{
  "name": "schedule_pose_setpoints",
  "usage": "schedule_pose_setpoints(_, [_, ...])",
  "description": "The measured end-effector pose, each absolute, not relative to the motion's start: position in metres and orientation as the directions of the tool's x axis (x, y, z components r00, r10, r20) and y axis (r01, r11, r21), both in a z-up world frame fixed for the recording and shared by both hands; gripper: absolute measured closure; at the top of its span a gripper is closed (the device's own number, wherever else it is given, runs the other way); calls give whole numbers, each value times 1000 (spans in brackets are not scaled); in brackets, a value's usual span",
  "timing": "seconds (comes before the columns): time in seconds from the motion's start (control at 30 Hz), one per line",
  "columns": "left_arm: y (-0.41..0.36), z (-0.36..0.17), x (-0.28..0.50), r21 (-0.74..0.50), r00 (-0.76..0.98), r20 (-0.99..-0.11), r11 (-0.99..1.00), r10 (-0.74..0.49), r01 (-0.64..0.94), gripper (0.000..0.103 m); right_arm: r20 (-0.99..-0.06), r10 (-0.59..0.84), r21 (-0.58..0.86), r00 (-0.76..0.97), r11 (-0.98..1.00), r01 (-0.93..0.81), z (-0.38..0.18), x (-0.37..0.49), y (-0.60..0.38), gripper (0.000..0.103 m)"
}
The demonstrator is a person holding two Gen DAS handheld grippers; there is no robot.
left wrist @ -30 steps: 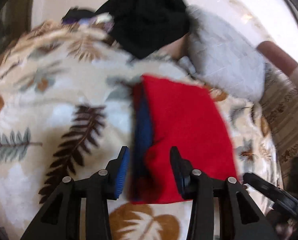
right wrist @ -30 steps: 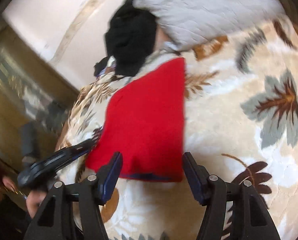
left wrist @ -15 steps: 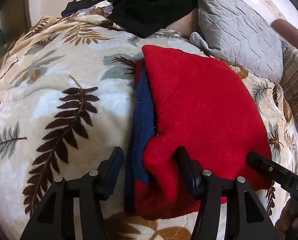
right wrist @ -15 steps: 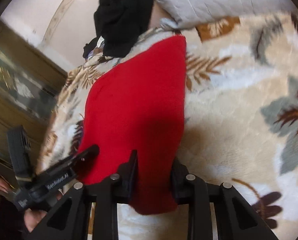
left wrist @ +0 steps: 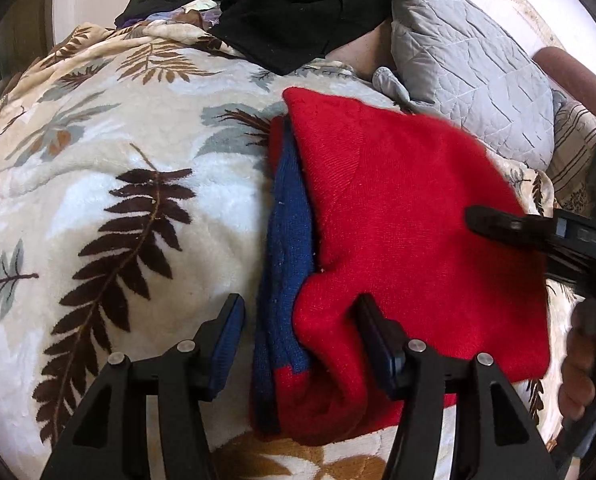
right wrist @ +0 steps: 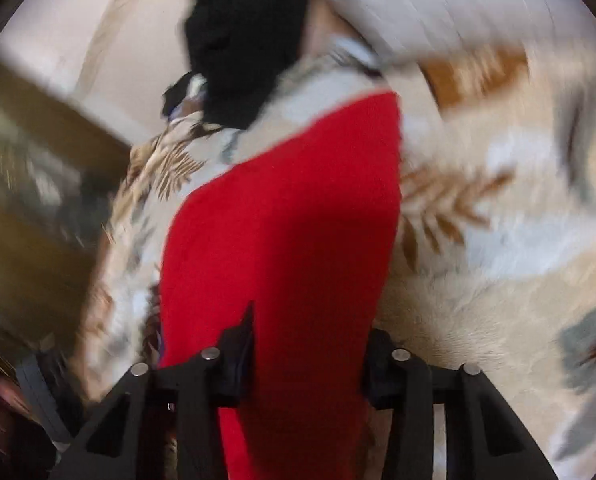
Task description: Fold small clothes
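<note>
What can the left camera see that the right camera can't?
Only the left wrist view shows the blue part of the red sweater, plus the right gripper reaching in. Only the right wrist view shows the brown furniture beside the bed. Both show the sweater, the leafy blanket, the black clothes and the grey pillow.

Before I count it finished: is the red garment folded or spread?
Folded: the red garment lies doubled on the blanket, with blue layers showing under its left edge.

home bedroom | leaf-print blanket [left wrist: 110, 184] | quilted grey pillow [left wrist: 470, 80] | clothes pile [left wrist: 298, 4]
</note>
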State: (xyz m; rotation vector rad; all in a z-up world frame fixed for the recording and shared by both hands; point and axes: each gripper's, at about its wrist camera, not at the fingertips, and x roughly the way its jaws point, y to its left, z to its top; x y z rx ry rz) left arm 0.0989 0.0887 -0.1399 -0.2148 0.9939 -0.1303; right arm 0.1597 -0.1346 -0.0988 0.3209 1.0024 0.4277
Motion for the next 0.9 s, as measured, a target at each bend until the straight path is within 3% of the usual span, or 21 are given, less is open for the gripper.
schedule_pose_setpoints(0.1, [90, -141, 99, -252, 545, -809, 968, -220, 17, 40, -746, 499, 494, 441, 859, -137, -112, 168, -146, 42])
schedule_pose_setpoints(0.23, [91, -141, 97, -258, 553, -800, 966, -233, 33, 39, -680, 565, 611, 466, 789, -65, -123, 189, -167, 33])
schedule_pose_setpoints(0.3, [91, -141, 98, -264, 554, -798, 964, -237, 31, 39, -677, 584, 641, 447, 767, -31, -133, 207, -166, 32])
schedule_pose_setpoints(0.33, [91, -141, 98, -263, 555, -798, 964, -236, 32, 39, -685, 588, 640, 430, 768, -28, -138, 216, -164, 36])
schedule_pose_setpoints(0.4, [91, -141, 97, -262, 557, -796, 964, -238, 38, 39, -710, 551, 582, 439, 810, -74, -124, 215, -154, 54])
schedule_pose_setpoints(0.47, [93, -141, 98, -271, 555, -795, 962, -246, 38, 39, -714, 504, 515, 486, 848, -123, -108, 202, -144, 56])
schedule_pose_setpoints(0.57, [92, -139, 98, -272, 553, -797, 962, -244, 32, 39, -730, 476, 496, 490, 863, -99, -117, 202, -145, 45])
schedule_pose_setpoints(0.67, [99, -122, 96, -314, 572, -773, 949, -274, 29, 39, -695, 518, 578, 499, 815, -41, -126, 192, -164, 34])
schedule_pose_setpoints(0.8, [107, -88, 119, -392, 625, -712, 920, -322, 27, 34, -678, 529, 581, 510, 811, -69, -122, 170, -170, 32])
schedule_pose_setpoints(0.9, [108, -117, 164, -422, 513, -781, 906, -357, -11, 36, -683, 537, 569, 495, 816, -101, -124, 164, -163, 32])
